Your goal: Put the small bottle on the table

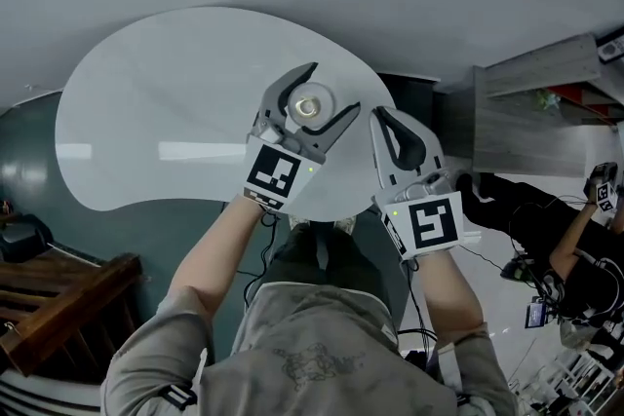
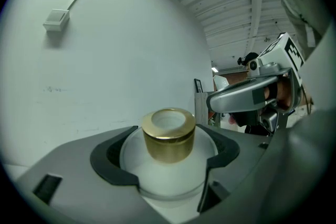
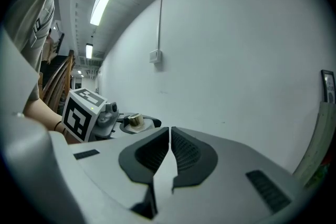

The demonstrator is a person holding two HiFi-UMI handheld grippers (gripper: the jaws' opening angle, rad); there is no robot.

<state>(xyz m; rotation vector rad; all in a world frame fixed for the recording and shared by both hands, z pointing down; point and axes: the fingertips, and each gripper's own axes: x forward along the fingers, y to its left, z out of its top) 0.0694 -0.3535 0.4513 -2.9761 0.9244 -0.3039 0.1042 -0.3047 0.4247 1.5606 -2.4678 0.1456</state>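
A small white bottle [image 2: 168, 168] with a gold cap [image 2: 168, 132] sits upright between the jaws of my left gripper [image 2: 167, 157], which is shut on its round body. In the head view the same bottle [image 1: 309, 104] is held over the near right part of the pale round table [image 1: 156, 112], with the left gripper [image 1: 314, 102] around it; whether it touches the tabletop I cannot tell. My right gripper [image 1: 393, 135] hangs just to the right, shut with nothing between its pads [image 3: 152, 152]. From the right gripper view the bottle's cap [image 3: 136, 119] shows small at left.
A dark wooden piece of furniture [image 1: 49, 292] stands at the lower left on the teal floor. Grey shelving [image 1: 546, 102] rises at the right, with another person's arm and gripper [image 1: 585, 229] beyond it. A white wall with a cable box [image 2: 56, 19] lies ahead.
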